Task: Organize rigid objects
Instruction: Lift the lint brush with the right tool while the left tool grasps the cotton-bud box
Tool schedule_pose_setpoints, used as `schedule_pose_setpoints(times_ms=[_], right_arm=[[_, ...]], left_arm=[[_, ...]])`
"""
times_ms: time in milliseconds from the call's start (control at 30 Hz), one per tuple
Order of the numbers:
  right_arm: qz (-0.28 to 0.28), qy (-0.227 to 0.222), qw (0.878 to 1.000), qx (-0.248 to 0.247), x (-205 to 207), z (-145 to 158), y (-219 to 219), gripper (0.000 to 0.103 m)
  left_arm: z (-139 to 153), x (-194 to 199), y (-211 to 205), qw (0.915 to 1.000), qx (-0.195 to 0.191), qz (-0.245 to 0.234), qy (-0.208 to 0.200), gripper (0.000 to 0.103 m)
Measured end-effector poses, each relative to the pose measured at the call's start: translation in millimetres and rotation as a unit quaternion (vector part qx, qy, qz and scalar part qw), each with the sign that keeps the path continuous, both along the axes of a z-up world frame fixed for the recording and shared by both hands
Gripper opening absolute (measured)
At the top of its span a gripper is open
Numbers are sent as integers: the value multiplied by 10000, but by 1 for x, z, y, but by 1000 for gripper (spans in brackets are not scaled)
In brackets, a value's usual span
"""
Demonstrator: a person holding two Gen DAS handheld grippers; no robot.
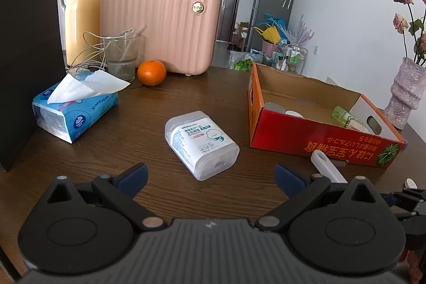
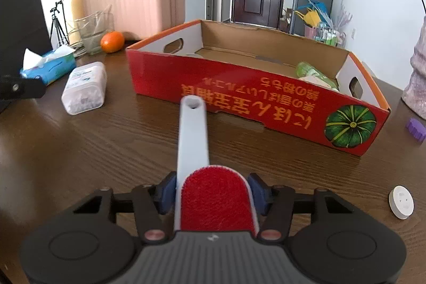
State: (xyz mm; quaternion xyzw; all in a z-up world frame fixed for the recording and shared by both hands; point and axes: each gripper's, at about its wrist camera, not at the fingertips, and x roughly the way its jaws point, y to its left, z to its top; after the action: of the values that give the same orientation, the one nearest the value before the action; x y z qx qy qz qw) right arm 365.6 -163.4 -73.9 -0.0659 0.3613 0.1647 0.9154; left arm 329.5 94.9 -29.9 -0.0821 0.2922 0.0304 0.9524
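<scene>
A lint brush (image 2: 193, 140) with a white handle and a red pad lies on the brown table (image 2: 80, 151), its handle pointing at the red carton box (image 2: 239, 89). My right gripper (image 2: 212, 193) is shut on the brush's head, with a blue pad against each side. In the left wrist view the brush's handle (image 1: 326, 167) shows beside the box (image 1: 306, 135). My left gripper (image 1: 210, 177) stands open just short of a clear cotton-swab box (image 1: 199, 143), not touching it. A green bottle (image 1: 342, 113) and other small items lie in the carton.
At the left are a blue tissue pack (image 1: 72, 111), an orange (image 1: 151, 72), a glass (image 1: 121, 55), a pink case (image 1: 162, 23), a thermos (image 1: 82, 12) and a black panel (image 1: 26, 57). A vase (image 1: 404, 92) stands right of the carton. Near it lie a white disc (image 2: 401, 201) and a purple object (image 2: 415, 128).
</scene>
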Motion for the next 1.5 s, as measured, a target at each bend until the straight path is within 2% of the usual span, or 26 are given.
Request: schedule_pose_setpoints(times_ms=[300,667,1000,1500], right_arm=[[-97,-83,9998,-145,-21,3,16,55],[-297,-467,9982,218,-52,8,24,55],[-365,-859,9928,758,-65,25,1,55],[-899,-1455,9731,1547,-63,52,-70,54]], left_arm=[[4,-8,2,9999,-94,-27,-109,103],[7,-16,7,9994,-246,-15,-241,103],[1,-14,3,9994,-132,112,-291,103],[-17,28,-9,9977,248,603,196,103]])
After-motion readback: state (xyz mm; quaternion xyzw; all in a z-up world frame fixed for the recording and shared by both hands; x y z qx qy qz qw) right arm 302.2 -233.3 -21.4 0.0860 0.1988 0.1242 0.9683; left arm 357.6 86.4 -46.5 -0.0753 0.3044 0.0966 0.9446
